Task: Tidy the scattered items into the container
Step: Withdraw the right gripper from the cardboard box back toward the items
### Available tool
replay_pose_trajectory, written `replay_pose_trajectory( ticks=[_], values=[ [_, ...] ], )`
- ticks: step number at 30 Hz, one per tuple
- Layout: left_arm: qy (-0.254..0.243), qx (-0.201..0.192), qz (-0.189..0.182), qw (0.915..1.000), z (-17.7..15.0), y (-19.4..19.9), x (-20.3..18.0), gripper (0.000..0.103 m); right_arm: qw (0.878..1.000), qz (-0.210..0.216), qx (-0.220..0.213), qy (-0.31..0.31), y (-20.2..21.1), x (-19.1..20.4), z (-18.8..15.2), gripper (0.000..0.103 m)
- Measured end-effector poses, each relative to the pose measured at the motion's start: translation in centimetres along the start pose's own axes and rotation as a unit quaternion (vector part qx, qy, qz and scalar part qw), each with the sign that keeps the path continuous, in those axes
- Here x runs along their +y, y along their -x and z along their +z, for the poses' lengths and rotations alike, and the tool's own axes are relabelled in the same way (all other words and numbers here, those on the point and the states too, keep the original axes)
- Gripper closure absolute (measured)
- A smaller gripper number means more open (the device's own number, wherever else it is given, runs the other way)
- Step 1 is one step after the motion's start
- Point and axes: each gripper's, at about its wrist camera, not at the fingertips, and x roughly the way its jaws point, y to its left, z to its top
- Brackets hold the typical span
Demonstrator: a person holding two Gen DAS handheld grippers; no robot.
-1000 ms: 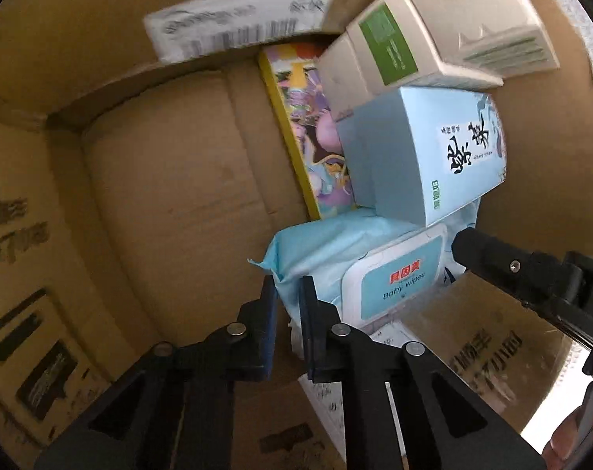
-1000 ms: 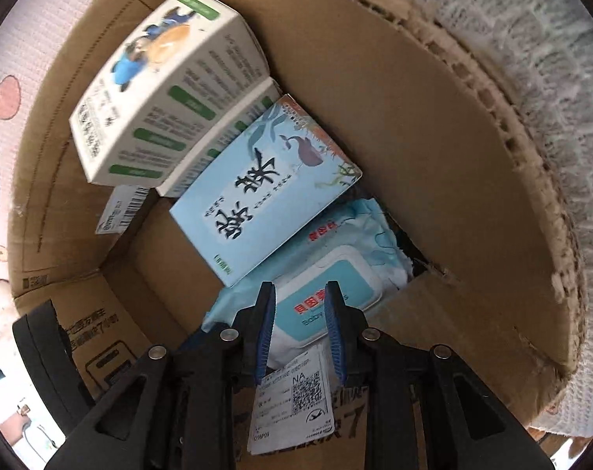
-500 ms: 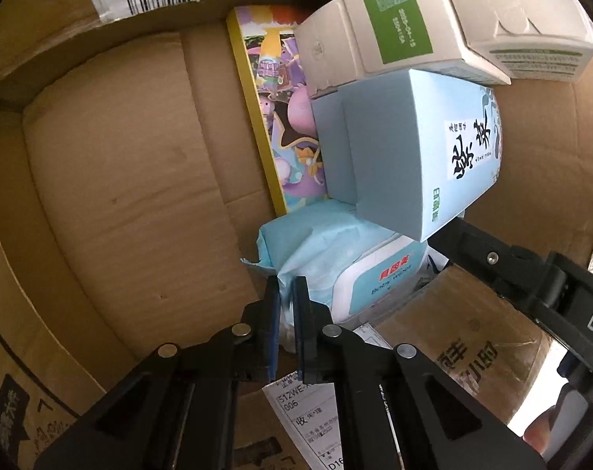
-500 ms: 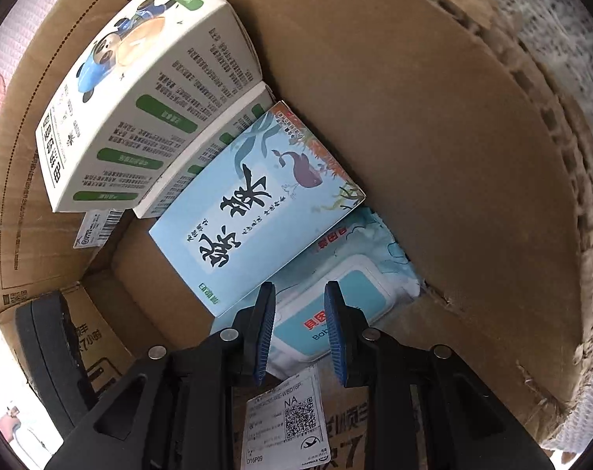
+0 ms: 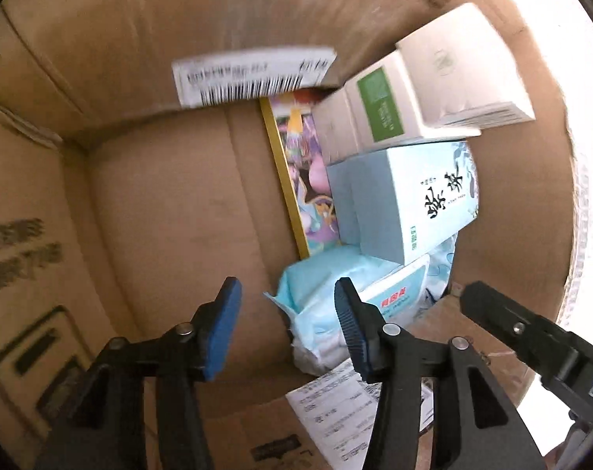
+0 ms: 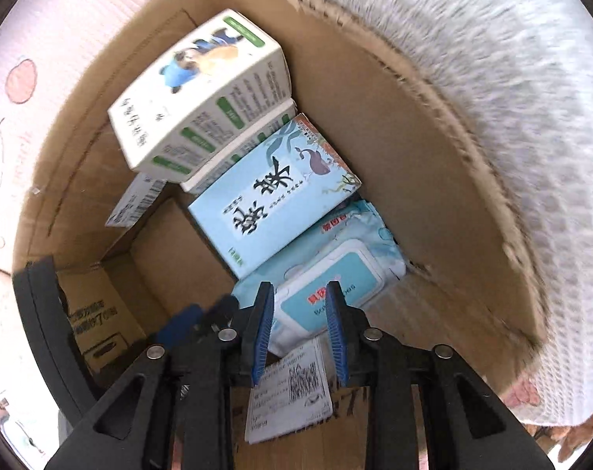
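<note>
Cardboard box point(image 5: 171, 211) floor; wipes pack point(image 6: 335, 270), picture book point(image 5: 296, 180) on it

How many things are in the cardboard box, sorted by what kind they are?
White boxes with green labels: 2
Light blue box: 1
Baby wipes pack: 1
Yellow-edged picture book: 1
Total: 5 things inside the cardboard box
</note>
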Motion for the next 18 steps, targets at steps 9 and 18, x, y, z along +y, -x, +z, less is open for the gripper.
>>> replay_pose_trajectory(
  ticks=[9,18],
  values=[
    [-0.08,-0.094,0.003,0.9924,-4.5,5.8,-0.3,0.048,0.994,-0.021,-0.102,0.035,4.1,2.1,-3.0,0.063],
    [-0.132,-0.122,0.0,0.9837,-6.4,8.5,-2.6,0.043,0.978,-0.024,-0.195,0.075,6.9,2.2,-7.3,0.049]
  ],
)
